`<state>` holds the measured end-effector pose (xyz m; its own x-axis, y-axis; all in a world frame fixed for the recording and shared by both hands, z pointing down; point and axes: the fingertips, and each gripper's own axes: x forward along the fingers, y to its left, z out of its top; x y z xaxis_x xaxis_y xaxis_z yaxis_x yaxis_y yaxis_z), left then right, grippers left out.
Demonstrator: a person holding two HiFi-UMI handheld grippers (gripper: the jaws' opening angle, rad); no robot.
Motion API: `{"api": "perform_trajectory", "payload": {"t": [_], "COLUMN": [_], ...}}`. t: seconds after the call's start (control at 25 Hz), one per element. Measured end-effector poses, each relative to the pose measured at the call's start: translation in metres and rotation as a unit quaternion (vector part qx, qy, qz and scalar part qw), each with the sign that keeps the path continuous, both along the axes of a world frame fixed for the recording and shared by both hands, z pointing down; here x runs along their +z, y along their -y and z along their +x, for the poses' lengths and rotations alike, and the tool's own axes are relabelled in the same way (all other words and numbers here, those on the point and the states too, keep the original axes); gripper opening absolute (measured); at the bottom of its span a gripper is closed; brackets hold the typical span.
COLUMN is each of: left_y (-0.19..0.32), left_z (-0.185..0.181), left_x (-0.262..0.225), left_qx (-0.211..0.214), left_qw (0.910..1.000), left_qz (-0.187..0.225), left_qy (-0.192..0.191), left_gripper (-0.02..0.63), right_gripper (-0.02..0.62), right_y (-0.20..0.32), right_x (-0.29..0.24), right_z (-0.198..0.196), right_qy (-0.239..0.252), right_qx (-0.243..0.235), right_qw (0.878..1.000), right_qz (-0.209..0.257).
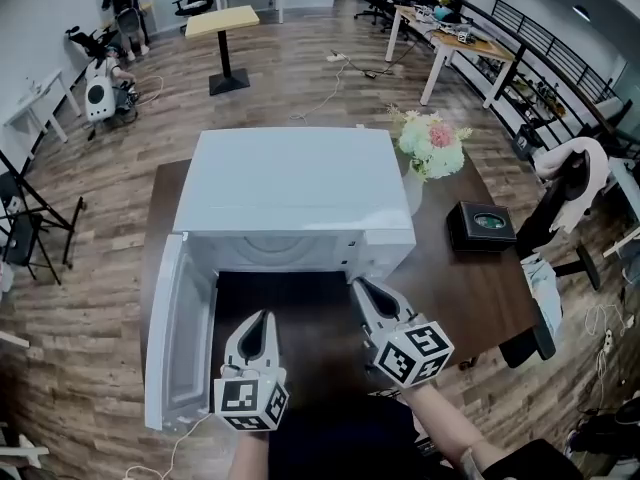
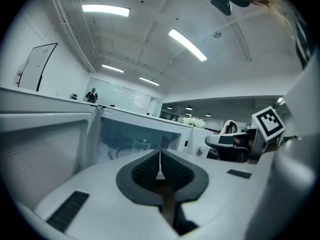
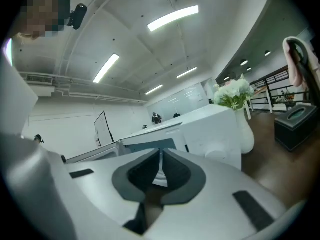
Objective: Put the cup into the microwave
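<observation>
A clear glass cup (image 2: 141, 145) seems to stand inside the cavity of the white microwave oven (image 1: 290, 193). It shows only faintly in the left gripper view and not at all from the head view, so I judge rather than know that it is upright and set well back. Nothing is carried: the left tool (image 1: 262, 318) is clenched on nothing, its ribbed pads meeting in a thin line, and the right tool (image 1: 358, 285) is likewise clenched and empty. Both hang just in front of the oven's mouth, over the dark brown tabletop (image 1: 470, 288). The white oven door (image 1: 178, 338) stands swung wide on the left, hinged at the oven's left side, with its free edge nearest the person. With the cup apparently placed, the step in hand looks to be shutting that door. To do it well, bring the left tool round to the outer face of the door near its free edge, where the push has the most leverage, and keep it clenched so it acts as a blunt pusher. Sweep along the door's arc rather than straight at the oven, which could slide on the tabletop. Draw the right tool clear of the opening first, or rest it on the oven's front right corner to steady it. Mind the white vase of pink and white flowers (image 1: 432, 146) close by the oven's right side. Finish with a firm, short press so the latch catches without jolting the cup.
</observation>
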<state>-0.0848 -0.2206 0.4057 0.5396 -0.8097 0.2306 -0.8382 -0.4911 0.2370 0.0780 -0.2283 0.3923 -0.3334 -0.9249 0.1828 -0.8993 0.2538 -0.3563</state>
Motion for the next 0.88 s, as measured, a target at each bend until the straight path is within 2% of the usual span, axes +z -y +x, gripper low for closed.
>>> {"api": "perform_trajectory", "payload": {"t": [0.32, 0.6, 0.88], "left_y": [-0.005, -0.015, -0.010], "left_z": [0.036, 0.044, 0.034], "left_x": [-0.023, -0.025, -0.015], "left_qx": [0.045, 0.043, 0.024], "left_qw": [0.9986, 0.9980, 0.9989], "left_qz": [0.025, 0.032, 0.023], "left_qy": [0.015, 0.033, 0.033], "left_gripper": [0.008, 0.008, 0.008], "right_gripper": [-0.006, -0.006, -0.006], "right_y": [-0.011, -0.031, -0.031], "right_x": [-0.040, -0.041, -0.016], "right_z": [0.050, 0.060, 0.039], "right_qy": [-0.062, -0.138, -0.126], "right_qx": [0.026, 0.031, -0.009], "right_qw": [0.997, 0.989, 0.992], "right_qz": [0.033, 0.045, 0.028]}}
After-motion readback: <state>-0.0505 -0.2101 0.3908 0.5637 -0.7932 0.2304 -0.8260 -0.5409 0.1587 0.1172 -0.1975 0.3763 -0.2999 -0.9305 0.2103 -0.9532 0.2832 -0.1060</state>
